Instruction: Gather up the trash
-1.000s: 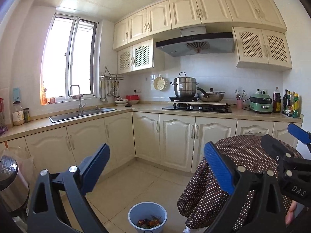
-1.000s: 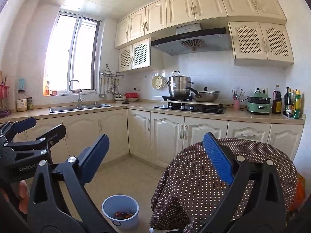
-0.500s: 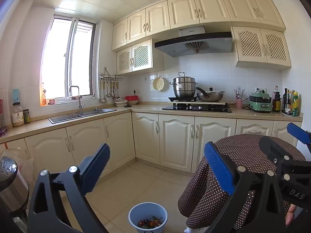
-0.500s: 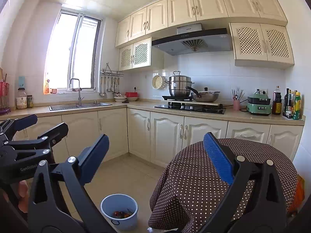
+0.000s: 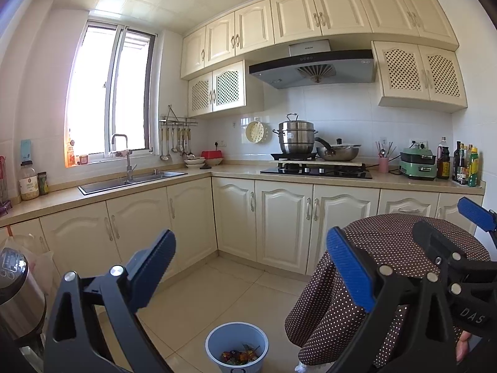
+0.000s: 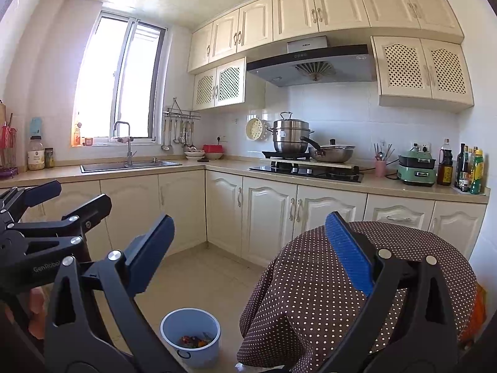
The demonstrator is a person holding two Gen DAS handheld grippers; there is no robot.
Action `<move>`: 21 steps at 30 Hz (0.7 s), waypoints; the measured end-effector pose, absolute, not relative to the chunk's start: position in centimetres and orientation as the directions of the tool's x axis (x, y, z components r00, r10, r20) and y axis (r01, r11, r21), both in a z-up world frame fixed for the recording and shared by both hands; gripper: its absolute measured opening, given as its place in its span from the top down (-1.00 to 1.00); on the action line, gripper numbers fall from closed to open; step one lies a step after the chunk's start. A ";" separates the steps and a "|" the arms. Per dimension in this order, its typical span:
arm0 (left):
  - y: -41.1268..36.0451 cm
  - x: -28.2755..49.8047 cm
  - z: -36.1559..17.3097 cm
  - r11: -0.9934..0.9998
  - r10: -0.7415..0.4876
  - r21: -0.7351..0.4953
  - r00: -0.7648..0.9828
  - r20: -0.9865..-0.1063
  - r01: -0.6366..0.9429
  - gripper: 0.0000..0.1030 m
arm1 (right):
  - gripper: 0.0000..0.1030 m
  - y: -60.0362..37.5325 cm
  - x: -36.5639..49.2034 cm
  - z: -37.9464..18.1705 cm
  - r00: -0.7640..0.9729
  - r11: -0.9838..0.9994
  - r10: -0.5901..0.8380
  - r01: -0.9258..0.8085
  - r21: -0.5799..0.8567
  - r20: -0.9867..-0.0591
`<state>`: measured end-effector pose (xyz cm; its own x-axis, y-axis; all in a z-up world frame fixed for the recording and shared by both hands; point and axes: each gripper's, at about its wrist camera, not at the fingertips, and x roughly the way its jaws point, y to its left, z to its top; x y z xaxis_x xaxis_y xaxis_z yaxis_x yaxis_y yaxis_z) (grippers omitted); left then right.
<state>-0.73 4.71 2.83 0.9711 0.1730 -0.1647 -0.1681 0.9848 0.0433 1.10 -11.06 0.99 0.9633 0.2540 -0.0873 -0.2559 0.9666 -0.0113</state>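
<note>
At the bottom centre of the left wrist view, a small blue bin (image 5: 236,346) stands on the pale tiled floor (image 5: 198,298), with colourful scraps of trash (image 5: 239,356) lying in its bottom. The left claw (image 5: 250,269) hangs above it with its blue-padded fingers spread wide apart and nothing between them. At the lower right of the frame is a round table under a brown polka-dot cloth (image 5: 385,248), just beside the bin. The right claw (image 6: 248,251) is likewise wide apart and empty, and in its view the bin sits at the lower left of centre. Across the middle of the frame runs the counter (image 5: 239,171) with a sink (image 5: 130,181) at the left and a steel pot (image 5: 296,136) on the hob.
</note>
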 end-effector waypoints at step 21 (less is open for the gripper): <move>5.1 -0.6 2.0 0.987 0.163 0.043 0.971 -0.174 -0.158 -0.86 | -0.86 -10.4 1.3 0.4 0.959 0.964 0.264 -0.266 -0.006 -0.105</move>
<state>-0.56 5.08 2.01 0.9711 0.1627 -0.1744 -0.1576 0.9866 0.0426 1.34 -10.44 0.40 0.9589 0.2636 -0.1047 -0.2657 0.9640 -0.0063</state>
